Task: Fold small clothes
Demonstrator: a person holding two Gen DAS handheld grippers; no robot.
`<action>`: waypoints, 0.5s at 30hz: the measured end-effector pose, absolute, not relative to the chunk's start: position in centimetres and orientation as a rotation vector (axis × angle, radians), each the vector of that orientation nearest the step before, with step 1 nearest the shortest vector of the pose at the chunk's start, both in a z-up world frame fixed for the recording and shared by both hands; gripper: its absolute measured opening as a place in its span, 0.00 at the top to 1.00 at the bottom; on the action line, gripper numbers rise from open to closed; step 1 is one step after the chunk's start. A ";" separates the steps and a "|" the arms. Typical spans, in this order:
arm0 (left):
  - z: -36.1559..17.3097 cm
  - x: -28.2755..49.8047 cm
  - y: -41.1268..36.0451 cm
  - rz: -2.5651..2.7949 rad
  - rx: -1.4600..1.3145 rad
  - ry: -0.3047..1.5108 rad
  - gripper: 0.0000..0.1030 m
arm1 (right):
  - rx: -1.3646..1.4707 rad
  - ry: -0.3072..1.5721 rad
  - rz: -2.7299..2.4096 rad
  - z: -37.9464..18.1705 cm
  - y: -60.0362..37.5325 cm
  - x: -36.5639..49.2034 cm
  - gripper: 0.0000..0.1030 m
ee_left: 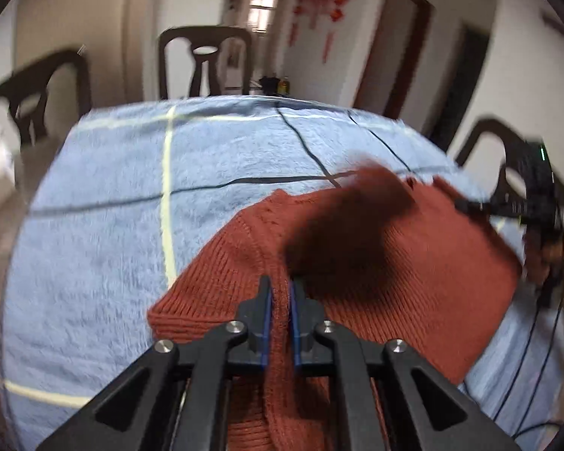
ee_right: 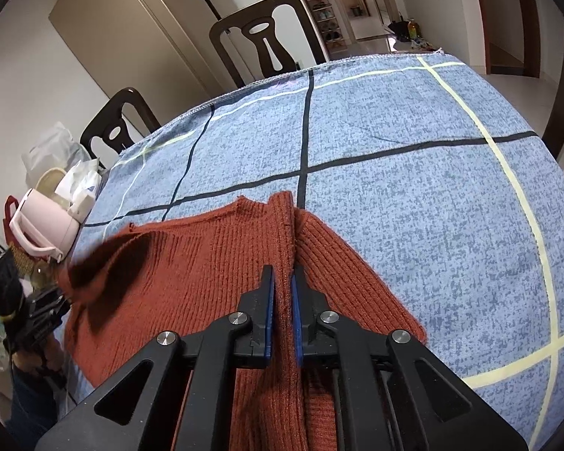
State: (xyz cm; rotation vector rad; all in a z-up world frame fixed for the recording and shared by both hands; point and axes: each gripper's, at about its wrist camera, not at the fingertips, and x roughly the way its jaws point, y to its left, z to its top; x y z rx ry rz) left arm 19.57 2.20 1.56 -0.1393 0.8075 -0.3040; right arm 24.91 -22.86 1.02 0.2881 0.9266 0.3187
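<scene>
Presently, left tool (ee_left: 281,289): jaws clamped on rust-red ribbed knit sweater (ee_left: 413,263).
Right tool (ee_right: 282,276): jaws pinched on same sweater's raised fold.

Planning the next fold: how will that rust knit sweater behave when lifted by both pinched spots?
Probably floppy: the rust sweater bunches into a ridge between each tool's pads and drapes flat on the blue cloth. Likely to sag between the left tool and right tool. The fuzzy rib knit seems grippy, unlikely to slip.
</scene>
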 end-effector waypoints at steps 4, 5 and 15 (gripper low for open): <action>1.0 19.8 4.4 -0.274 -0.298 0.819 0.92 | 0.329 0.892 0.332 1.4 -23.6 24.7 0.93; 0.9 19.8 4.5 -0.266 -0.310 0.820 0.92 | 0.343 0.882 0.338 1.5 -23.9 24.7 0.93; 0.7 19.7 3.5 -0.211 -0.254 0.824 0.92 | 0.338 0.920 0.293 0.1 -24.2 25.8 0.93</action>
